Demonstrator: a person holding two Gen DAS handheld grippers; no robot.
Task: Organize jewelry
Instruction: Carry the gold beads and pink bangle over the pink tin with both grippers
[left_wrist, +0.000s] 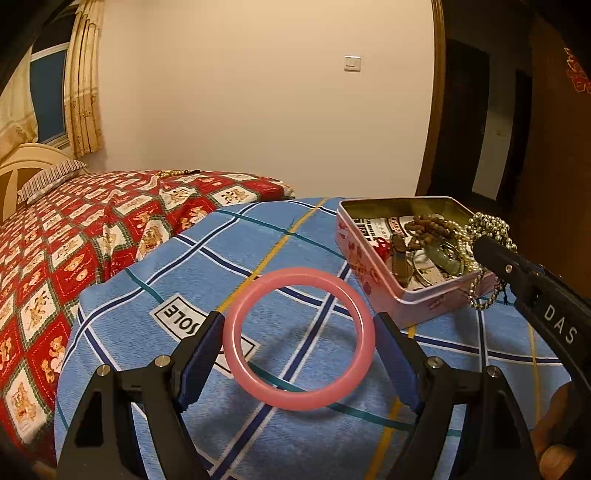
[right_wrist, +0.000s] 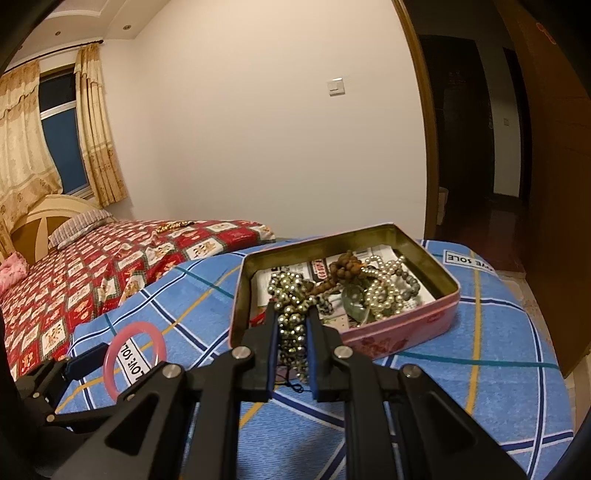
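Loading of the jewelry tin, both hands occupied. The step in hand appeared to be the transfer of loose pieces into the pink tin (right_wrist: 402, 326), which stood open on the blue plaid cloth (left_wrist: 155, 280) and already held a brown bead string, a pearl strand and other small items. The right gripper (right_wrist: 293, 314) was clenched on a bunch of metallic bead necklace (right_wrist: 291, 295); the beads bulged above and hung below the narrow gap between its blue pads, and the bunch sat over the tin's near wall, partly over the interior. In the left wrist view the same necklace (left_wrist: 487, 225) draped over the tin's near corner. The left gripper (left_wrist: 299, 334) stood wide, its pads set against opposite sides of the pink bangle (left_wrist: 299, 334), which it seemingly held clear of the cloth, near the tin but not above it. The next move probably called for carrying the necklace farther over the tin before parting the right fingers, so that the trailing loops fell inside rather than over the rim; the bangle would then follow, needing a flat spot among the strands.
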